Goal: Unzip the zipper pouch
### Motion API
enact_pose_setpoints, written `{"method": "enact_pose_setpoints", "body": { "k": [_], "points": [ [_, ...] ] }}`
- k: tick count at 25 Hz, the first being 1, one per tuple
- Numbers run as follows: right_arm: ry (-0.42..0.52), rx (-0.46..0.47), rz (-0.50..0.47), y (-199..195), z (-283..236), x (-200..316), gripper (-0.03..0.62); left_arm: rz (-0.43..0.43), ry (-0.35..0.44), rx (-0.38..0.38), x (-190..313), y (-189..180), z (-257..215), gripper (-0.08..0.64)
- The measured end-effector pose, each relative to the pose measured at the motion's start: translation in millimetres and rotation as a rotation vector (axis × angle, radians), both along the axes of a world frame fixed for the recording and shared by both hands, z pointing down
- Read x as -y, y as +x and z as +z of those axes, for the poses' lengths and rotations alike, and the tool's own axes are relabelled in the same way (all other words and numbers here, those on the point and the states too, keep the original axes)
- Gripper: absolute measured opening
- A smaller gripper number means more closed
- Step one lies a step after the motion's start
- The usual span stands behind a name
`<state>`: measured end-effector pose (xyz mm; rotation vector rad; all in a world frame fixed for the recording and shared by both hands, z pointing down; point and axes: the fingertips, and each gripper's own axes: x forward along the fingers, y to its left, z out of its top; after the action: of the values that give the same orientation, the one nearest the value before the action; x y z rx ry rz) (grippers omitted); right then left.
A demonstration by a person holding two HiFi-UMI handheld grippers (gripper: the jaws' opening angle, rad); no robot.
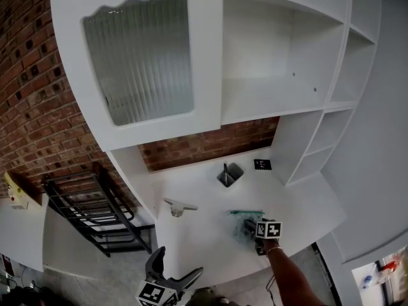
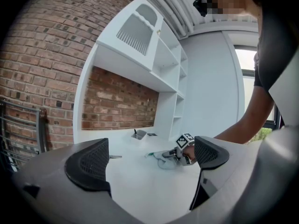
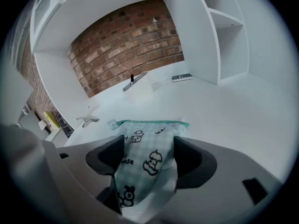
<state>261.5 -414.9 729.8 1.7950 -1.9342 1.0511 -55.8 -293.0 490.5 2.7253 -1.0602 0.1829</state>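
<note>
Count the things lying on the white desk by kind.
pouch: 1
cup: 1
pen, standing in the cup: 1
marker card: 1
small grey piece: 1
Total: 5

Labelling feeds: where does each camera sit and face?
Head view: on the head, steeply down at the desk; left tongs, right tongs, forearm show.
Left gripper view: on left tongs, level across the desk; open jaws, forearm.
Right gripper view: on right tongs, down at the pouch its jaws pinch.
Shared: all show the pouch.
</note>
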Motion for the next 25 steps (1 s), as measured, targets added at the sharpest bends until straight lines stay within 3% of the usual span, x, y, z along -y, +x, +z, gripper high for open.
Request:
{"method": "enact_pose_setpoints", "body": {
  "k": [2, 5, 16, 25],
  "points": [
    [0.029, 0.038, 0.012, -2, -3, 1, 0.276, 0.005, 0.002, -0.002, 1, 2, 0, 0.568],
    [0.069, 0.075, 0.020, -5, -6, -6, 0.229, 0.013, -0.001, 0.000, 0, 4, 0, 0.568],
    [0.238, 0.057, -0.024, -23, -48, -29, 0.163, 0.055, 0.002, 0.024, -13, 15, -2, 0.568],
    [0.387, -0.159, -0.201, -58, -99, -62, 0.121, 0.082, -0.005, 0.031, -34, 30, 3, 0.568]
  ]
}}
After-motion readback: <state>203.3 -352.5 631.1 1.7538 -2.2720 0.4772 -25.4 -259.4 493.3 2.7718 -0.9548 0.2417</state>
